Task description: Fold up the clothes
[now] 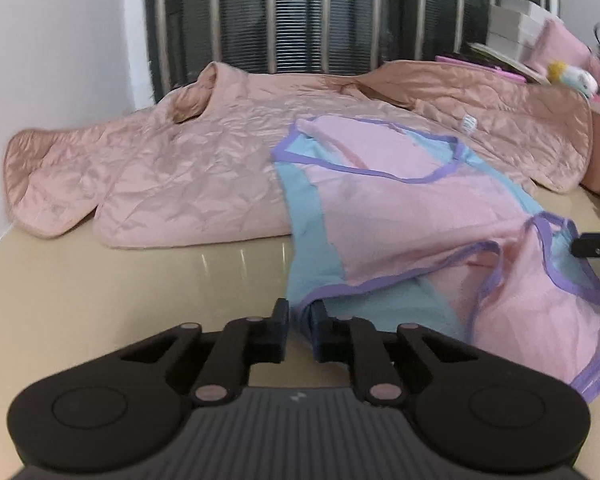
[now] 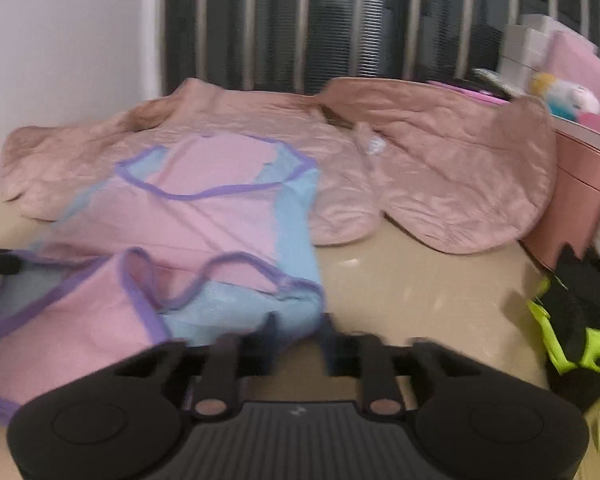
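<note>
A pink and light-blue garment with purple trim lies crumpled on the beige table, its upper part resting on a quilted jacket. My left gripper is shut on the garment's blue lower-left hem corner, with the cloth pinched between the fingers. In the right wrist view, which is blurred, the same garment spreads to the left. My right gripper is shut on its blue lower-right corner. Each gripper's tip shows at the edge of the other view, the right gripper and the left gripper.
A large dusty-pink quilted jacket lies spread across the back of the table. A pink box and a black and neon-yellow item sit at the right. White boxes and soft toys are stacked far right; a white wall stands left.
</note>
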{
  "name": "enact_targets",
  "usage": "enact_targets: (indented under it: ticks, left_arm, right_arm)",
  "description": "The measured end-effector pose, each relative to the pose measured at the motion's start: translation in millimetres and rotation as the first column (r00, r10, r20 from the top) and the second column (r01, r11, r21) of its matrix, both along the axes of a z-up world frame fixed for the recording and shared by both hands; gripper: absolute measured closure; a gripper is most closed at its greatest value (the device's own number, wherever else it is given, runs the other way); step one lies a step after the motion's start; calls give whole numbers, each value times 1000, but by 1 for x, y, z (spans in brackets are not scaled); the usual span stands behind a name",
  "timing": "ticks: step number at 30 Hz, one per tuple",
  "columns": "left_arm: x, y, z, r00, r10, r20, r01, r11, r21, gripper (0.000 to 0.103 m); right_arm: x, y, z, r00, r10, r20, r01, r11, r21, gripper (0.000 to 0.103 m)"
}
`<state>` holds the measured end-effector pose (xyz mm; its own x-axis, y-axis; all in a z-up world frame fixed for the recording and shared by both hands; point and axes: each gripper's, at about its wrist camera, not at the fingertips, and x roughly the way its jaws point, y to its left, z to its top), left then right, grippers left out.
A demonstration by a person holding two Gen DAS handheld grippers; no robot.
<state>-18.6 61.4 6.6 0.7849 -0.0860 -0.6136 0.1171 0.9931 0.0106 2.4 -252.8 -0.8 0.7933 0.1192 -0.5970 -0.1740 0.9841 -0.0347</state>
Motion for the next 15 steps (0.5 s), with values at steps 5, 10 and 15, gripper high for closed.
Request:
enact_targets:
  ticks: [5, 10, 15]
  left_arm:
    - [-20, 14, 1, 1000, 3, -19, -4, 998, -63, 99]
    - [-5, 38, 26, 1000, 9, 2, -9, 984, -180, 17]
    - [83, 39, 61, 999, 18, 45, -10, 985, -173, 15]
  right_arm:
    - [-19, -5, 3, 999, 0, -37, 0, 1000, -8, 103]
    - [-34, -19, 39, 998, 51, 24, -53, 995, 82, 89]
    - [31, -22, 82, 992, 49, 113, -68, 984, 166, 46]
